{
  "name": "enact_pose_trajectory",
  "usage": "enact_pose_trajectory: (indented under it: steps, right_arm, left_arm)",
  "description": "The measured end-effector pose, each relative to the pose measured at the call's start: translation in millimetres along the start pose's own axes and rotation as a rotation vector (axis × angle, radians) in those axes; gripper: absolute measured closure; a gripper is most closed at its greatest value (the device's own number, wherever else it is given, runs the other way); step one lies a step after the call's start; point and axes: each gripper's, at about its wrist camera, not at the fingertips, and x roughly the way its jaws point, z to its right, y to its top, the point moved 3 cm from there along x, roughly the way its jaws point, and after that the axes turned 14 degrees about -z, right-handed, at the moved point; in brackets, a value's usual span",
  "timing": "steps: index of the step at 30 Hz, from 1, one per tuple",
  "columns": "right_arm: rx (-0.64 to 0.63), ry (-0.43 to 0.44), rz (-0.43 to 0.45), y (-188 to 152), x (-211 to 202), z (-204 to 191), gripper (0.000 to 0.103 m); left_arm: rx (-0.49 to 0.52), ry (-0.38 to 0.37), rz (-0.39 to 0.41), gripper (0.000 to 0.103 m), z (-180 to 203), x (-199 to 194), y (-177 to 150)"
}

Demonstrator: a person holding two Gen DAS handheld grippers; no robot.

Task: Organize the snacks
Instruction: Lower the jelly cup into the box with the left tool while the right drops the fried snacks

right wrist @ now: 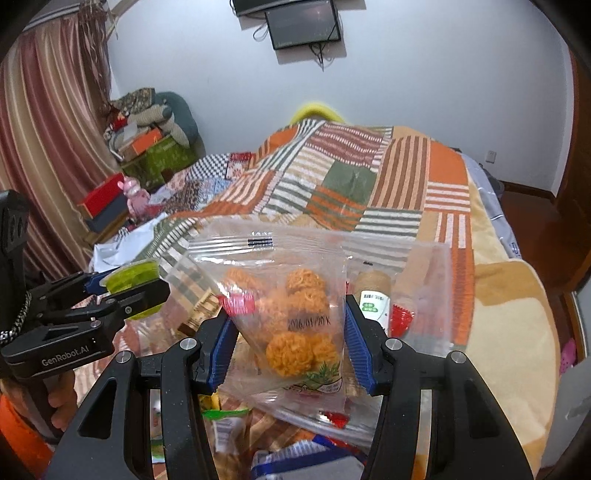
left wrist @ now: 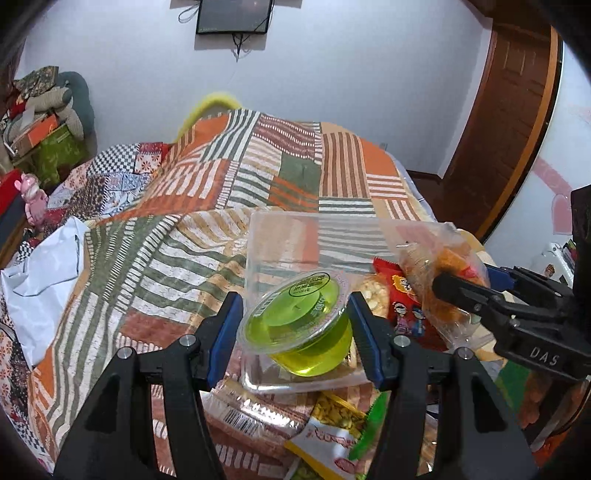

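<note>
Both grippers were raised over the near end of the bed (left wrist: 258,177), which was covered with a patchwork blanket (right wrist: 332,173) of orange, green and white stripes. The left gripper (left wrist: 295,317) had its blue-padded jaws closed narrow on a green jelly cup (left wrist: 299,325), one pad pressing each side of it; the sealed cup was tilted, its printed lid facing up and away. Directly behind and under the cup stood a clear plastic tub (left wrist: 280,243), see-through and lying on the blanket near the bed's near edge. The right gripper (right wrist: 291,332) clamped a clear zip bag of orange noodle balls (right wrist: 291,314), its pads squeezing the bag's two sides, the bag held upright with the seal at the top and a printed date across the front. Seen from the left camera, that bag hung just to the right of the tub, above its right rim. Loose snack packets (left wrist: 332,424) were heaped along the near edge of the bed below both tools: a yellow packet, a red packet (left wrist: 402,302) and a barcoded wrapper. A brown-capped bottle (right wrist: 373,299) lay just beside the right gripper. A dark wall screen (right wrist: 303,26) hung on the far wall, and boxes and bags were piled by the curtain (right wrist: 48,147).
</note>
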Motion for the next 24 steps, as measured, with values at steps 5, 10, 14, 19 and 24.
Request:
enact_pose_trajectory:
  steps: [5, 10, 14, 19, 24]
  right_arm:
    - [-0.012, -0.005, -0.036, 3.4, 14.2, -1.7, 0.053]
    - [-0.001, 0.002, -0.079, -0.4, 26.1, 1.1, 0.052]
    - [0.010, 0.014, -0.091, -4.2, 24.8, 5.1, 0.044]
    - [0.009, -0.004, -0.070, -8.9, 10.9, 5.6, 0.033]
    - [0.002, -0.023, -0.053, -16.2, -6.2, 5.0, 0.028]
  left_arm:
    - [0.008, -0.003, -0.022, 0.045, 0.7, 17.1, 2.4]
    - [0.028, 0.036, -0.007, 0.045, 2.9, 22.4, 3.2]
    - [0.022, 0.047, -0.003, 0.045, 0.2, 20.8, 2.7]
    - [-0.006, 0.014, -0.014, 0.044, -6.4, 14.9, 2.1]
    - [0.005, 0.015, -0.004, 0.043, -4.7, 0.1, -1.9]
